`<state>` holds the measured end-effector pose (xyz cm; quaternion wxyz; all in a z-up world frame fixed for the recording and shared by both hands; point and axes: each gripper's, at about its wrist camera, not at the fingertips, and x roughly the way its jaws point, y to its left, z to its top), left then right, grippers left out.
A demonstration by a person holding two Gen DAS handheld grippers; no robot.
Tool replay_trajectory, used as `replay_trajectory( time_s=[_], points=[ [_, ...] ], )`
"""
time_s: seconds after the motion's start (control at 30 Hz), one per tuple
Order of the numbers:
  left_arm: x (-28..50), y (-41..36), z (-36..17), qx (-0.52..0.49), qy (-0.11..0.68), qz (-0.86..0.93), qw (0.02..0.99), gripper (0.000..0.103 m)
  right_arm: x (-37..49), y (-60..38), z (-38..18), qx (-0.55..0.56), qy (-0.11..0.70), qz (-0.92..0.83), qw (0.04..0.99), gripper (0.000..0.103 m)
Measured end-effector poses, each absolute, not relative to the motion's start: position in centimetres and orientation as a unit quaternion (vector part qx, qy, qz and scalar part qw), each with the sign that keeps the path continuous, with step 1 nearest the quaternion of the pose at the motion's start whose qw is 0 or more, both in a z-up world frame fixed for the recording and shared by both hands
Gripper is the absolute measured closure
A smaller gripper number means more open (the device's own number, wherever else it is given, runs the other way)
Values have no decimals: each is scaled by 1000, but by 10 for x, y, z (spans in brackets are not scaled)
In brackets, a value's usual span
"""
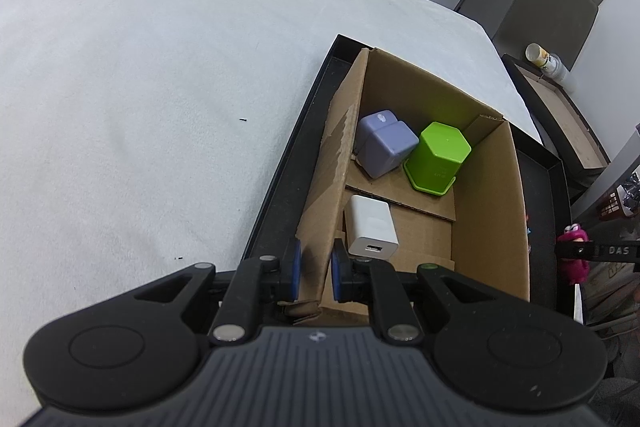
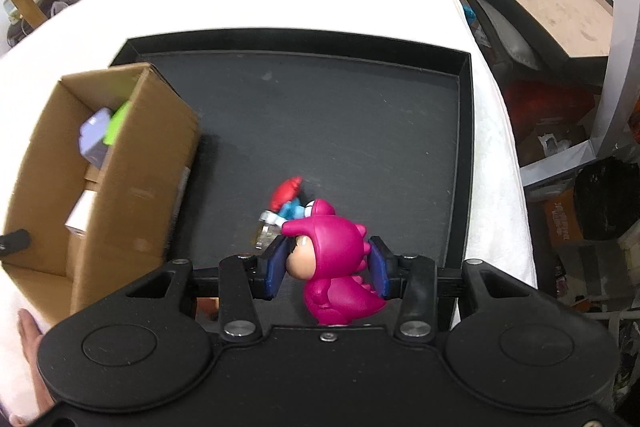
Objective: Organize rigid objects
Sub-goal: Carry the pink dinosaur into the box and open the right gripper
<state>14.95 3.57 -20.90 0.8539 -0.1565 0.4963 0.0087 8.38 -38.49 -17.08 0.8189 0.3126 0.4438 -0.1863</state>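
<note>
Magenta dinosaur figure is clamped upright between the right gripper jaws above the black tray, with the cardboard box to its left, where the left gripper, jaws nearly shut, pinches the box's near wall.

Two chargers, one pot, two figurines.
</note>
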Motion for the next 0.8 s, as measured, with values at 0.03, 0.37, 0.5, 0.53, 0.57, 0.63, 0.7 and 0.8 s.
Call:
replay_trajectory(
  time_s=[0.03,0.37,0.5,0.53,0.57,0.63,0.7,0.8],
  points=[
    [150,36,-209,-157,496,9,854,89,84,-388,-171,315,439,-186,821,61],
    [150,35,-209,-157,496,9,854,89,92,-369,-129,317,399,-161,845,61],
    [150,36,-209,-157,496,9,854,89,101,-363,-115,319,384,-150,853,61],
    [150,36,-210,-158,496,8,854,89,103,-362,-112,319,382,-147,855,61],
    [150,36,-210,-159,496,8,853,89,105,-359,-110,319,380,-145,856,61],
    [150,36,-210,-159,496,8,854,89,110,-356,-105,318,377,-141,858,61],
    [150,36,-210,-159,496,8,854,89,116,-353,-100,320,373,-138,860,61],
    [149,36,-209,-161,496,7,853,89,123,-349,-94,326,365,-130,862,61]
  ],
)
